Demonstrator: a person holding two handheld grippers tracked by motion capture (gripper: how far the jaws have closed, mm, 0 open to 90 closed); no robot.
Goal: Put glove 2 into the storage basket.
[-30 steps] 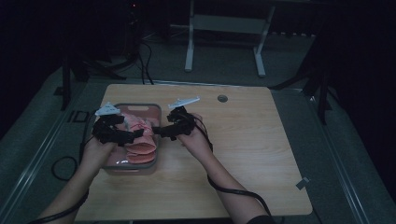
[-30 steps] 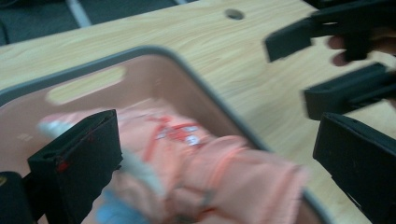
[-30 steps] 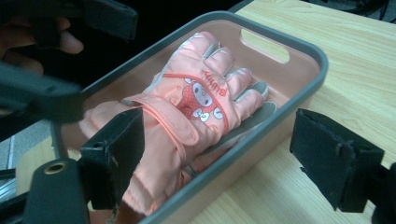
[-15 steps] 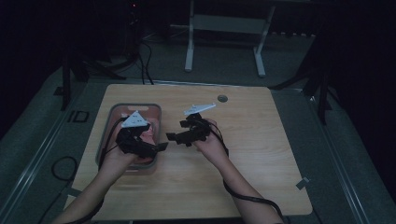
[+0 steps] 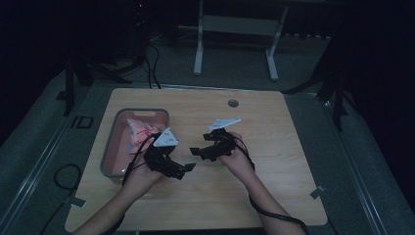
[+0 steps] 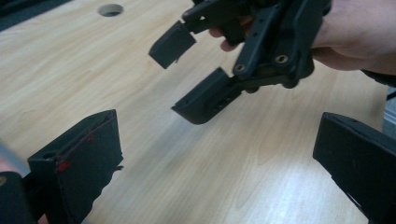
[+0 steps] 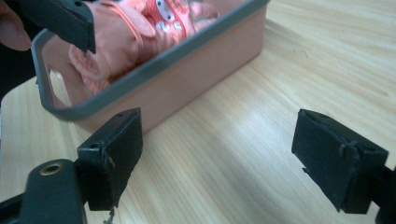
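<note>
- The wooden table (image 5: 274, 147) is bearing everything — its top is lying bare between the hands, and a small round hole (image 5: 233, 103) is sitting near its far edge.
- A pink bin with a grey rim (image 5: 113, 142) is standing on the left part of the table, just beside the left hand.
- Pink cloth (image 5: 138, 131) is lying bunched inside the bin, toward its far end; in the right gripper view it is showing a small printed pattern (image 7: 163, 11).
- The cloth is looking soft, light and limp, so it is likely sagging and trailing when lifted; a raised fold near the top of the heap is looking like the best place to pinch, clear of the rim.
- The bin's wall is standing between the jaws and the cloth, so a reach from above is probably called for.
- The left gripper (image 5: 182, 170) is hovering over bare wood, jaws spread and holding nothing.
- The right gripper (image 5: 199, 151) is facing it nearby, jaws likewise apart and empty.
</note>
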